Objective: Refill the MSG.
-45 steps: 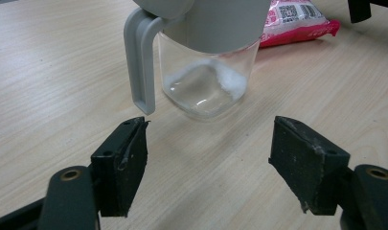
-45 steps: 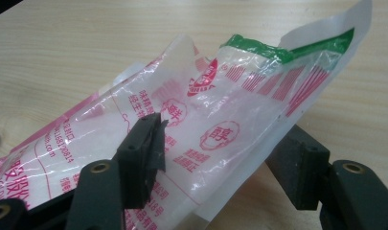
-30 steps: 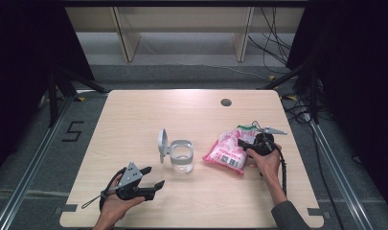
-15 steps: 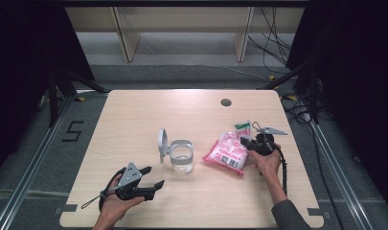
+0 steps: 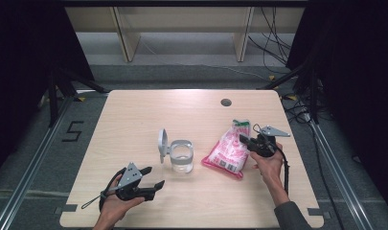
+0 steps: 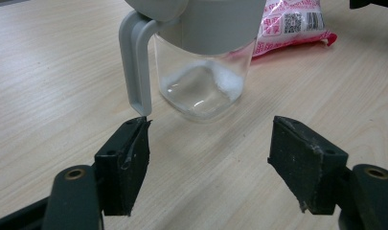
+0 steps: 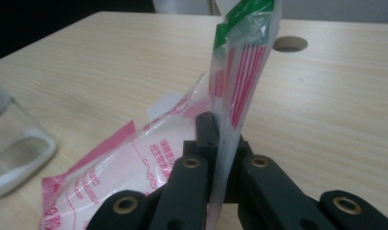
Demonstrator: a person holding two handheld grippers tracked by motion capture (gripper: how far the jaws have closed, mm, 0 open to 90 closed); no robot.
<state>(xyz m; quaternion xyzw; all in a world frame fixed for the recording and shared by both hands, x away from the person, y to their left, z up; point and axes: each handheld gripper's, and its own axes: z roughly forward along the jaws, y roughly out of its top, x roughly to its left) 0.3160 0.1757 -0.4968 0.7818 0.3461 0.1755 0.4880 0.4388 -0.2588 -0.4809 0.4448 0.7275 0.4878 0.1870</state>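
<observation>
Jaws, right: right gripper (image 5: 249, 142) clamped together on the top edge of the bag (image 5: 228, 151), pinching thin plastic that stands up between them.
Jaws, left: left gripper (image 5: 153, 177) wide apart, holding nothing, aimed at the jar (image 5: 182, 156).
Progress: bag seized, jar lid already swung up; judging by this, pouring is yet to come.
Bag: pink and white, green-tipped, sagging on the tabletop (image 5: 134, 124) at 3 o'clock of the jar.
Jar: clear, grey-collared, a little white powder inside.
</observation>
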